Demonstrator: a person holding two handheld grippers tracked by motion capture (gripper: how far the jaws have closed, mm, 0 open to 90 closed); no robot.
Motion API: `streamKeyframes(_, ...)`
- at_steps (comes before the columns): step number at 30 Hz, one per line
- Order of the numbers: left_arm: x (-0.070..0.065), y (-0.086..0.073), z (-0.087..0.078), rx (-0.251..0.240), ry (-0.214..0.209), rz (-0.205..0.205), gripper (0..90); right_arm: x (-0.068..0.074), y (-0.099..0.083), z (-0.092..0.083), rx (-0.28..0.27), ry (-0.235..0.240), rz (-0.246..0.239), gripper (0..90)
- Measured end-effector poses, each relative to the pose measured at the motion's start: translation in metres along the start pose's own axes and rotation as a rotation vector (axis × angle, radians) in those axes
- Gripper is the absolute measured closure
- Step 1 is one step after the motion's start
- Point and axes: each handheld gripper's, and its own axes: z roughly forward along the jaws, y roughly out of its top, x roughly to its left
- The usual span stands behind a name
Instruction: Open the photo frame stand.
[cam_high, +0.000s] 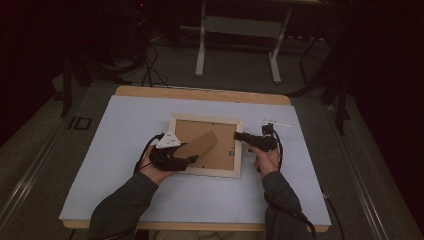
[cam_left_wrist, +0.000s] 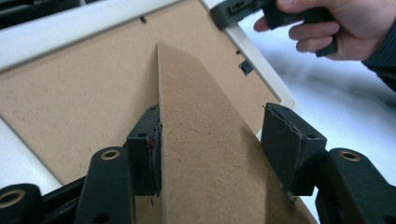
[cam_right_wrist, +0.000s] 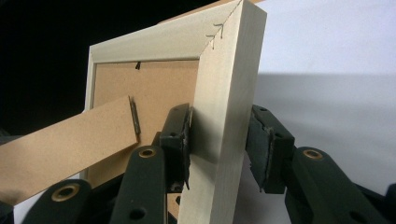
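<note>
The picture frame (cam_high: 206, 145) lies face down on the table (cam_high: 125, 165), near the table's middle. On the frame's back panel rests the cardboard stand (cam_high: 197, 145), slanting from the frame's near-left corner toward its middle. At the frame's left side sits the left gripper (cam_high: 192, 159), its 2 jaws astride the stand's near end. At the frame's right side sits the right gripper (cam_high: 239, 135), its 2 jaws on either side of the frame's right rail. Behind the frame, beyond the table's far edge, stands a metal support (cam_high: 237, 30) on the floor.
</note>
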Motion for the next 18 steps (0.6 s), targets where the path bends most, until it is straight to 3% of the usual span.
streamKeyframes(9,-0.0012,-0.0014,0.0054,0.036,0.019,0.013,45.3,0.0045,0.0007,-0.0054,-0.056,-0.003,-0.032,62.2)
streamKeyframes(15,-0.0017,-0.0013,0.0075,0.045,0.009,0.015,47.1,0.0086,0.0033,-0.0096,-0.08,-0.009,-0.072,62.5)
streamKeyframes(18,0.0006,-0.002,0.0084,0.049,-0.01,-0.004,47.7,0.009,0.0029,-0.0105,-0.085,-0.008,-0.081,62.4)
